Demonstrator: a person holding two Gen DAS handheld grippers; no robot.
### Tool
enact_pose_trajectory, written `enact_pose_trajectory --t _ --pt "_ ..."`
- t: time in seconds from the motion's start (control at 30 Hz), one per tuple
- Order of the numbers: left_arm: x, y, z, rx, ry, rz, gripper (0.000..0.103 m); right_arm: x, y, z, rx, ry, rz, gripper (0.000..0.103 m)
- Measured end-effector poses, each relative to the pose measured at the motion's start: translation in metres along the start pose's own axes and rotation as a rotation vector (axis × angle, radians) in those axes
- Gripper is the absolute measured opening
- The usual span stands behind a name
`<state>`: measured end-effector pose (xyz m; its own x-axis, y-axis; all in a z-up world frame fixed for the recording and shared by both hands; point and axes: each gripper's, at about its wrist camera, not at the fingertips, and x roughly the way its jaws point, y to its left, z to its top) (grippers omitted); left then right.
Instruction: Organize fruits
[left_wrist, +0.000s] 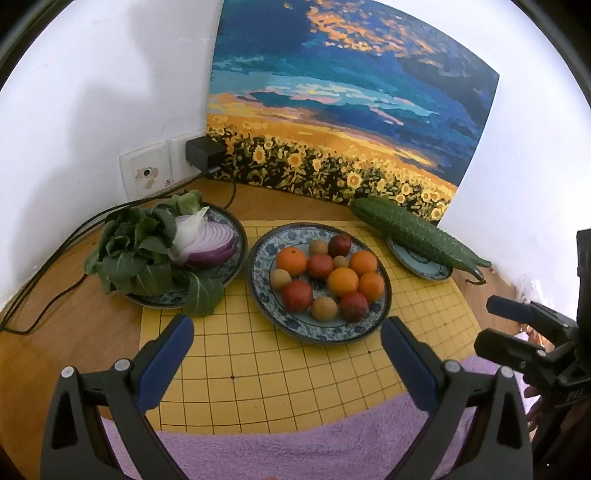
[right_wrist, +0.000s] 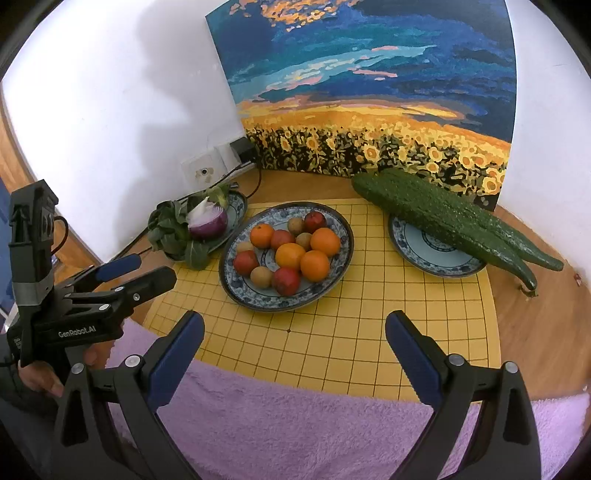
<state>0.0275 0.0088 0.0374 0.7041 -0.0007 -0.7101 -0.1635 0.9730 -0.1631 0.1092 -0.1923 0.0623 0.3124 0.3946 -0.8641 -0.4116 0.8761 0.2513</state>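
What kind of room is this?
Probably a home corner: a sunflower painting leans on the white wall, plates of fruit and vegetables sit on a wooden table.

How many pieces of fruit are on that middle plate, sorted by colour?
On the middle plate:
Orange fruits: 4
Red fruits: 4
Small tan-brown fruits: 4
Total: 12

White walls (left_wrist: 92, 92) meet behind a sunflower painting (left_wrist: 351, 92) (brightly, perhaps daylit).
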Motion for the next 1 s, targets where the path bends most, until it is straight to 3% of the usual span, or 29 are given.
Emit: enact_pose_trajectory --t 1.0 --pt "0.0041 0.0005 0.0002 -0.01 0.006 -0.007 0.103 0.0056 0.0019 -0.0036 0.001 0.025 0.003 0.1"
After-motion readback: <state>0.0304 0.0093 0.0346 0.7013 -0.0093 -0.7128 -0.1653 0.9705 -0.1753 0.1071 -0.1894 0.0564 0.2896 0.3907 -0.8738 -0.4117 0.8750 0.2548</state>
